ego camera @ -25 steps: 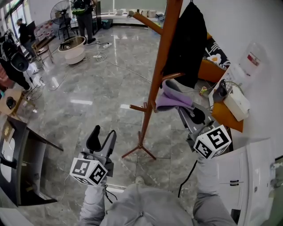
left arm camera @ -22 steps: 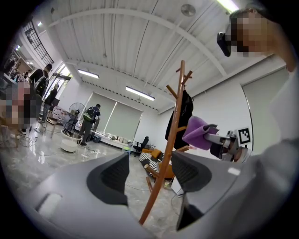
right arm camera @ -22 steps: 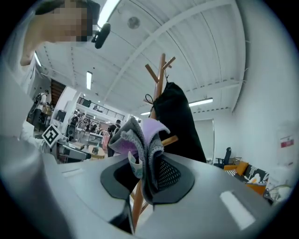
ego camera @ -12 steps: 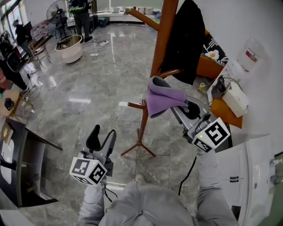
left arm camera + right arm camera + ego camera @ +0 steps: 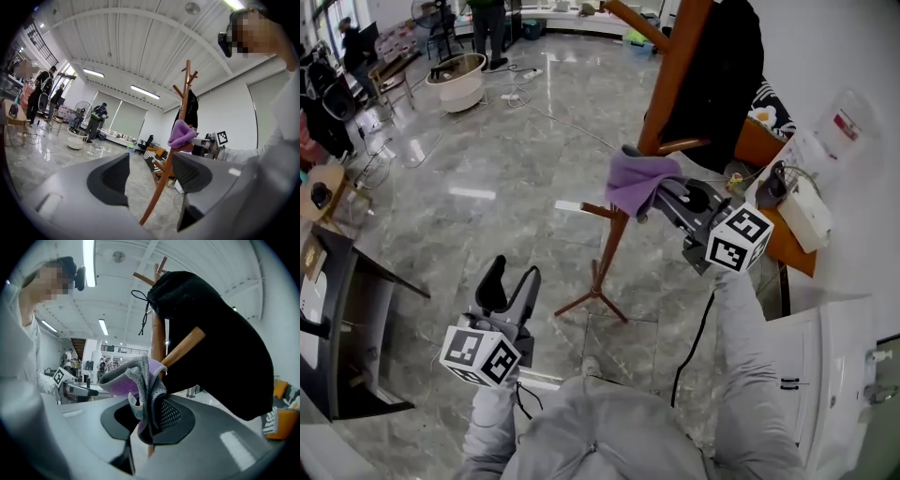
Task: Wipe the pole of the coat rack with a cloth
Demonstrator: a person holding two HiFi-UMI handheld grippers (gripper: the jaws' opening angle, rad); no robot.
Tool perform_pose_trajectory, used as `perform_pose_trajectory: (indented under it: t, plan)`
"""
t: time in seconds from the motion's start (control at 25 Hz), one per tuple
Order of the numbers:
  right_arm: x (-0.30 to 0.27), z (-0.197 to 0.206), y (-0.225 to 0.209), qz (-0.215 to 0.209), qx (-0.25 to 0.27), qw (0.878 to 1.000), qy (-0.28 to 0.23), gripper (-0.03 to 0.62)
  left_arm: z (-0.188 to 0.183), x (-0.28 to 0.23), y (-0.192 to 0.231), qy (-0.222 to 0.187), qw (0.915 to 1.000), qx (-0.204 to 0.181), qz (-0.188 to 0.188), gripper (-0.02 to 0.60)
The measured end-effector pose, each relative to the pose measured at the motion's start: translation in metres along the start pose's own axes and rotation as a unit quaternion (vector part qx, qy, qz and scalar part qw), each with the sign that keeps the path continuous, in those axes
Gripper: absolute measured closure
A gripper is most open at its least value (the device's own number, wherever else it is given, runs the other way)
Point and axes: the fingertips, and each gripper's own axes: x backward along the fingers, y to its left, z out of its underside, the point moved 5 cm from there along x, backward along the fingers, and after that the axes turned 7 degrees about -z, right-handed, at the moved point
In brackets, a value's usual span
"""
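The wooden coat rack pole (image 5: 664, 103) rises through the middle of the head view, and a black coat (image 5: 719, 66) hangs on its right side. My right gripper (image 5: 661, 199) is shut on a purple and grey cloth (image 5: 633, 182), which is pressed against the pole near a lower peg (image 5: 684, 146). From the right gripper view the cloth (image 5: 140, 383) bunches between the jaws in front of the pole (image 5: 158, 341). My left gripper (image 5: 508, 285) hangs low at the left, open and empty, well away from the rack. It looks at the pole (image 5: 165, 174) and cloth (image 5: 182, 133) from a distance.
The rack's tripod feet (image 5: 592, 302) stand on a glossy marble floor. An orange table (image 5: 783, 246) with a white box sits to the right of the rack. White cabinets (image 5: 825, 356) stand at the right. People, a fan and a round tub (image 5: 457, 82) are far back left.
My right gripper has lifted the cloth up and left until it lies against the pole. The left gripper has stayed low at the left.
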Motion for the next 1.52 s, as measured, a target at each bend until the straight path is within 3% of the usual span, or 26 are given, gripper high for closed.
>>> perform_pose_trajectory:
  t: [0.24, 1.0, 1.52]
  plan:
    - [0.009, 0.000, 0.034, -0.070, 0.005, 0.997, 0.018, 0.539, 0.002, 0.003, -0.004, -0.002, 1.0000, 0.000, 0.004, 0.273]
    - [0.069, -0.034, 0.109, -0.116, 0.083, 0.990, -0.007, 0.539, 0.001, -0.007, -0.044, 0.002, 0.9993, -0.013, 0.035, 0.273]
    - [0.074, 0.010, 0.147, -0.126, 0.027, 0.992, -0.009, 0.539, 0.006, -0.004, -0.041, 0.000, 0.9993, -0.013, 0.036, 0.273]
